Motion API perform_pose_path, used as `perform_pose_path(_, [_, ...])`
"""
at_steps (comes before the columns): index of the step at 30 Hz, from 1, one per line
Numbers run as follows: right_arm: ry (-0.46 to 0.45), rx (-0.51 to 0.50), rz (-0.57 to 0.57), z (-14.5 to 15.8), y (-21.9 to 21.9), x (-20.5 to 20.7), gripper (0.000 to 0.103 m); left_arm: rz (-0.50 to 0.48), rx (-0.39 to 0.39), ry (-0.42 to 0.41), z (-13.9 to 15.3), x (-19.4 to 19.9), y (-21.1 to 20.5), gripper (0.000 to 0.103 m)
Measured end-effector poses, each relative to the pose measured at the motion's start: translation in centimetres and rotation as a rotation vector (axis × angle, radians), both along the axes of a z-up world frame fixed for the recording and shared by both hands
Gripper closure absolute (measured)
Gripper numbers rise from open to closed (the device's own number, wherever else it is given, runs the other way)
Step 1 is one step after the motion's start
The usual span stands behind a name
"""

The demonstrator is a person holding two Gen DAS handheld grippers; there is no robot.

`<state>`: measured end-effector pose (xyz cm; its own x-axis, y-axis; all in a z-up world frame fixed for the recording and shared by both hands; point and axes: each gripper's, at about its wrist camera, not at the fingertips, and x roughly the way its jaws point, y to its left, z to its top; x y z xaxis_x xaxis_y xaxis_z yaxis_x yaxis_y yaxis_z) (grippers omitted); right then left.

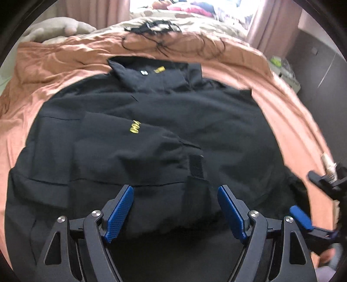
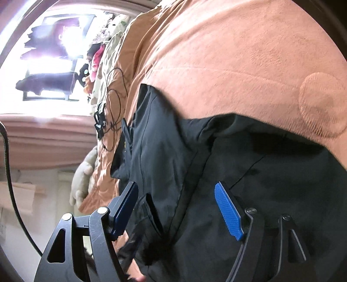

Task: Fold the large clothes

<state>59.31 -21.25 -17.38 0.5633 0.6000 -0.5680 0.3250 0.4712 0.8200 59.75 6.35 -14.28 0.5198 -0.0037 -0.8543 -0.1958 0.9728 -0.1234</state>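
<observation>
A large black jacket (image 1: 173, 112) lies spread on an orange blanket (image 1: 54, 65), collar (image 1: 151, 73) at the far end. One sleeve with yellow lettering (image 1: 134, 128) is folded across its front, and the cuff strap (image 1: 196, 164) points toward me. My left gripper (image 1: 175, 188) hovers open over the near hem with nothing between its blue pads. My right gripper (image 1: 301, 192) shows at the jacket's right edge. In the right wrist view, which is rolled sideways, the right gripper (image 2: 176, 185) stands open close over the jacket (image 2: 260, 173). Its pads are wide apart and press on nothing.
A black cable (image 1: 162, 41) tangles on the blanket beyond the collar. A beige plush toy (image 1: 60, 26) sits far left and patterned bedding (image 1: 184, 19) at the back. Pink curtains (image 1: 271, 21) and a dark cabinet (image 1: 321, 60) stand to the right. A hand (image 1: 327, 258) shows bottom right.
</observation>
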Motion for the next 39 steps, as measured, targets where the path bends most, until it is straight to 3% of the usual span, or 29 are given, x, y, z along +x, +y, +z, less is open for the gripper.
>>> perform_pose_path(7, [0.021,0.046,-0.009,-0.9,-0.5,0.5,0.029,-0.031,0.141,0.043,-3.1,1.1,-1.4,0.022])
perform_pose_path(8, [0.022,0.046,-0.008,-0.8,-0.3,0.5,0.029,-0.037,0.154,0.033,-3.1,1.0,-1.5,0.030])
perform_pose_path(9, [0.022,0.045,-0.004,-0.8,-0.2,0.6,0.029,-0.048,0.165,0.025,-3.0,0.9,-1.6,0.051])
perform_pose_path(12, [0.022,0.044,0.016,-0.8,0.4,0.7,0.029,-0.070,0.122,0.015,-1.9,0.8,-0.9,0.070])
perform_pose_path(22, [0.026,0.011,0.041,-1.0,1.5,1.2,0.029,-0.036,0.075,-0.157,6.9,-0.9,5.1,0.078])
perform_pose_path(31, [0.018,-0.038,0.067,-0.8,2.4,1.6,0.029,0.028,0.110,-0.353,15.2,-2.9,11.7,0.083])
perform_pose_path(35, [0.019,-0.057,0.069,-0.9,2.6,1.7,0.029,0.067,0.123,-0.425,16.7,-4.2,14.4,0.086])
perform_pose_path(39, [0.018,-0.085,0.076,-0.7,3.0,1.8,0.029,0.108,0.113,-0.460,16.2,-5.1,17.2,0.091])
